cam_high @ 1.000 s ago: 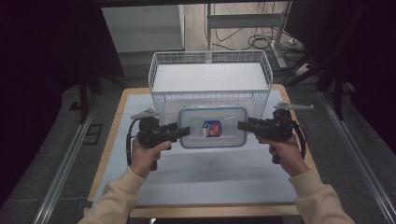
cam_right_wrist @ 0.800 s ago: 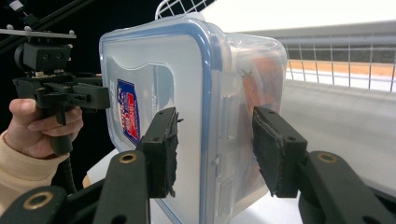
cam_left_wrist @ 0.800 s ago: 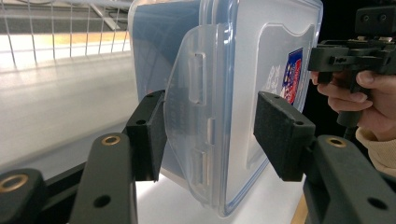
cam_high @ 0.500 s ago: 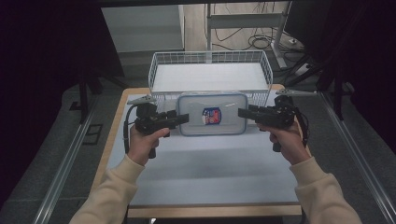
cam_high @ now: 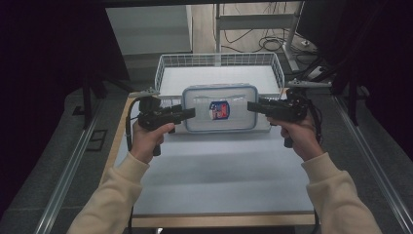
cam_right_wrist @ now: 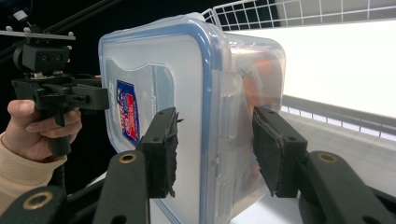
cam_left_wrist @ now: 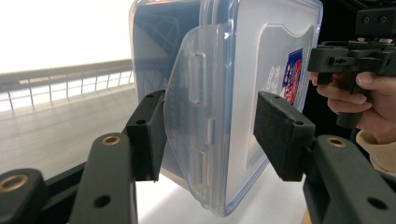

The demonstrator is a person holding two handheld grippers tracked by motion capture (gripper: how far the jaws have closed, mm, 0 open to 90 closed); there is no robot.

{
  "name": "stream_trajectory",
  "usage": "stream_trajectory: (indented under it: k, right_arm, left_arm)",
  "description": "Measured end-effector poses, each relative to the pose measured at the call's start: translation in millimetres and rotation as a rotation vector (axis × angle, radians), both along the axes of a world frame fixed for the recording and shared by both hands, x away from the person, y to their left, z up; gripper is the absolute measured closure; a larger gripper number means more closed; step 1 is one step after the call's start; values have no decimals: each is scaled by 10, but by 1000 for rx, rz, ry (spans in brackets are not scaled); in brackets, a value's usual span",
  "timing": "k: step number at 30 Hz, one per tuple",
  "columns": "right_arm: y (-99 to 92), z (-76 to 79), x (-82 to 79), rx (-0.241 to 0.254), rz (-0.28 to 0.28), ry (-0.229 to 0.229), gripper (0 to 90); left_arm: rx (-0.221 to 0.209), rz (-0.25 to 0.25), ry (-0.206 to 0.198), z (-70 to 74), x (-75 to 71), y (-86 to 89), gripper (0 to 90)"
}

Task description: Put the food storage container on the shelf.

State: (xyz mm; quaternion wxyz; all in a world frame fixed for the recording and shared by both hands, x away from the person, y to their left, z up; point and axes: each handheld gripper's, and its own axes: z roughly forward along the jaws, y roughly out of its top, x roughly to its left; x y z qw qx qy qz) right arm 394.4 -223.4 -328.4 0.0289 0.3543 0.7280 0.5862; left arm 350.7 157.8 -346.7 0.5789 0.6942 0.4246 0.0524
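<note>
A: What is biggest here?
B: The bench (cam_high: 214, 180), pale and bare on the near side of the box. At its far edge stands a white wire basket (cam_high: 219, 66).

A: And the box?
B: A clear plastic box (cam_high: 220, 108) with a blue-rimmed lid, held up off the bench, in front of the basket's near wall and about level with its rim. The lid faces the camera, with a red and blue label (cam_high: 220, 110) at its middle. In the right gripper view something orange shows dimly through the box wall; I cannot tell what it is.

A: Who holds it?
B: Both tongs, one at each short end of the box. The left tongs (cam_left_wrist: 210, 135) straddle the box's left end: one pad sits against its side, while the other pad stands a little off the lid, so I cannot tell if they clamp it. The right tongs (cam_right_wrist: 212, 149) straddle the right end, pads close on either face; whether they press, I cannot tell.

A: Smallest?
B: The lid's latch flap (cam_left_wrist: 191, 126), swung out from the box between the left pads.
</note>
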Motion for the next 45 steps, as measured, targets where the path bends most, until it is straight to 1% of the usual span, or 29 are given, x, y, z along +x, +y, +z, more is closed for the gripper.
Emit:
stream_trajectory:
  k: [3,10,12,13,14,15,17,19,20,21,22,25,26,27,29,32,33,34,35,39,40,45]
  right_arm:
    - [1,32,30,4,-2,-6,521]
    - [12,97,140,-1,-10,-2,520]
    - [13,124,205,-5,-12,5,519]
    - [13,124,205,-5,-12,5,519]
    - [17,157,259,-11,-19,5,518]
    - [17,157,259,-11,-19,5,518]
    - [22,190,313,-13,-23,3,519]
    - [32,229,365,-14,-32,3,518]
    - [39,270,418,-10,-39,0,518]
    - [39,270,418,-10,-39,0,518]
    - [43,287,448,-9,-42,-2,519]
    - [57,322,545,-5,-45,7,519]
    - [73,344,608,-3,-51,15,519]
    - [83,354,638,1,-53,20,519]
    - [98,362,696,-3,-54,23,518]
    - [125,355,795,-5,-58,52,518]
    - [130,348,825,-2,-62,60,518]
    - [130,348,825,-2,-62,60,518]
    - [135,328,884,-1,-69,69,518]
    - [146,297,944,3,-81,83,518]
    - [143,295,952,10,-82,85,519]
    - [149,299,996,7,-85,94,517]
  left_arm:
    - [6,-2,-10,43,40,6,461]
    - [7,-2,-2,115,177,11,461]
    - [6,2,-3,131,217,7,461]
    - [9,0,-1,145,252,5,461]
    - [8,0,-1,156,281,6,461]
    - [8,-1,0,173,311,7,461]
    - [16,-5,0,206,369,17,460]
    - [8,-6,6,244,449,24,461]
    - [0,-8,13,269,519,32,460]
    - [0,-8,13,269,519,32,460]
    - [-1,-8,15,281,554,35,460]
    - [1,-7,19,320,648,52,460]
    - [-4,-4,24,342,712,66,460]
    - [-3,-3,26,351,743,74,460]
    - [4,-1,34,361,802,88,458]
    - [7,2,47,357,895,102,456]
    - [7,2,47,357,895,102,456]
    - [4,4,55,350,925,102,456]
    - [10,-1,61,339,958,110,456]
    - [7,-5,84,294,1050,115,452]
    - [-7,-4,90,286,1068,116,454]
    - [-1,-6,101,301,1117,124,453]
